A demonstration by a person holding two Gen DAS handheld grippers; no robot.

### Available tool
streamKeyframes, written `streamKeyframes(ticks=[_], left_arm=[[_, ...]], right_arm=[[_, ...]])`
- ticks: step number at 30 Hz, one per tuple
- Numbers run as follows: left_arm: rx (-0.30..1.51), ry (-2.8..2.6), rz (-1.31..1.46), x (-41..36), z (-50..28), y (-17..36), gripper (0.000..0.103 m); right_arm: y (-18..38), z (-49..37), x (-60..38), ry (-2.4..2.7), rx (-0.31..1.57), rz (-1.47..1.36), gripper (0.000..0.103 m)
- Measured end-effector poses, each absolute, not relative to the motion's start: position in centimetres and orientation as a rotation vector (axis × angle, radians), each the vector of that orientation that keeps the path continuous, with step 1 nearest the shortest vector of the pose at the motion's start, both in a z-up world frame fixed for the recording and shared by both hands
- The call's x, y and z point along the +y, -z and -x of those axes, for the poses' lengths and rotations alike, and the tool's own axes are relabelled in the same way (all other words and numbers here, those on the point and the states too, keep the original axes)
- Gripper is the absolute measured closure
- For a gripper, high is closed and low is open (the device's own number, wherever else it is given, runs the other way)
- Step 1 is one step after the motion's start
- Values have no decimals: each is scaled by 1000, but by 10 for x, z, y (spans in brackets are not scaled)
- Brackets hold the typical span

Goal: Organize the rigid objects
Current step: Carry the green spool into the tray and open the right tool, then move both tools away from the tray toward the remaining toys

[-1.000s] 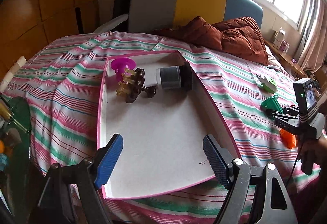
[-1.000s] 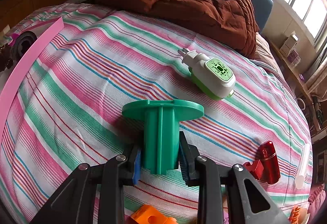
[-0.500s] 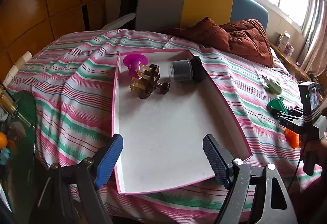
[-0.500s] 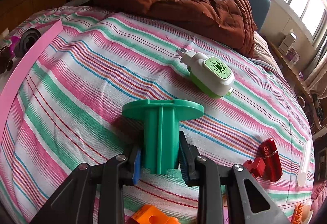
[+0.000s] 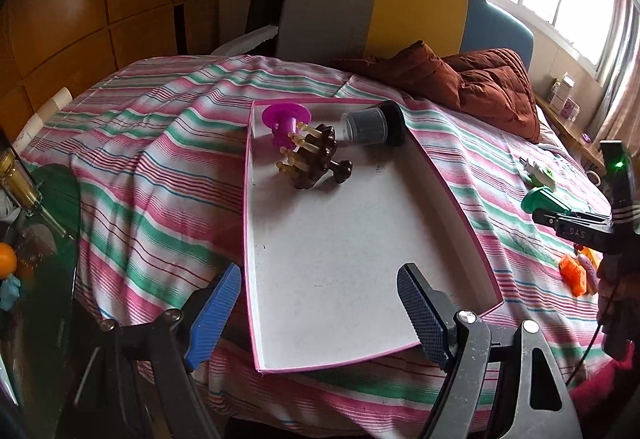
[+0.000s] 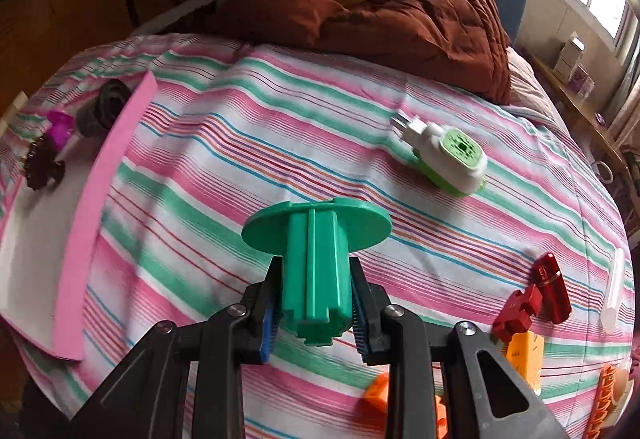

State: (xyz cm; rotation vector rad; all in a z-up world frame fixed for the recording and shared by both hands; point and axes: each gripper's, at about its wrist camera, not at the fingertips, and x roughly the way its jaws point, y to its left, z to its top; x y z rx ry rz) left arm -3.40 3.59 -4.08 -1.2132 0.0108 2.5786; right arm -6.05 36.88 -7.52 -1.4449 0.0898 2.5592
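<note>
My right gripper [image 6: 316, 315] is shut on the ribbed stem of a green plastic spool [image 6: 316, 239], held flange-forward just above the striped bedspread. The left wrist view has that spool [image 5: 538, 199] at the far right, still in the right gripper [image 5: 554, 217]. A white tray with a pink rim [image 5: 352, 239] lies on the bed. At its far end are a purple spool [image 5: 286, 119], a brown claw clip [image 5: 316, 159] and a grey-and-black cylinder [image 5: 372, 127]. My left gripper [image 5: 318, 279] stands open over the tray's near end, holding nothing.
A white-and-green plug-in device [image 6: 448, 159] lies beyond the spool. Red pieces [image 6: 552, 287], orange pieces [image 6: 380, 391] and a white tube [image 6: 614, 287] lie to the right. A brown quilt [image 6: 400, 15] is bunched at the bed's head. The tray's pink wall [image 6: 96, 199] is on the left.
The right gripper has lifted the green spool off the bedspread and swung left, bringing the tray more into its view. The left gripper has drifted slightly left, still open.
</note>
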Motion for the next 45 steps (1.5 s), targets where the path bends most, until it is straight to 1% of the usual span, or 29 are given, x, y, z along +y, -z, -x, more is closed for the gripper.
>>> streamKeyframes(ticks=[5, 10, 14, 19, 22, 23, 24, 25, 35, 45], left_arm=[[-8, -2593, 1219, 29, 35, 42, 22], [-28, -2611, 1223, 21, 35, 42, 22], [-45, -2616, 1237, 14, 38, 44, 22], [-63, -2621, 1262, 7, 41, 48, 22], [-76, -2622, 1274, 3, 42, 51, 22], [-77, -2622, 1277, 3, 43, 51, 22], [-77, -2622, 1277, 2, 43, 51, 22], [-77, -2624, 1276, 1, 43, 51, 22], [-69, -2624, 1264, 3, 40, 48, 22], [-32, -2623, 1239, 10, 35, 41, 22]], right_arm=[[42, 69, 314, -2763, 74, 1396, 74], [28, 91, 254, -2916, 26, 1437, 74], [35, 116, 218, -2943, -16, 1496, 74], [64, 146, 193, -2897, -23, 1594, 74], [84, 160, 189, -2848, -12, 1659, 73], [90, 164, 189, -2834, 6, 1683, 72], [92, 167, 191, -2824, 18, 1692, 67], [92, 168, 193, -2823, 27, 1674, 66], [74, 149, 197, -2883, -23, 1568, 63], [46, 112, 218, -2940, 57, 1401, 62]])
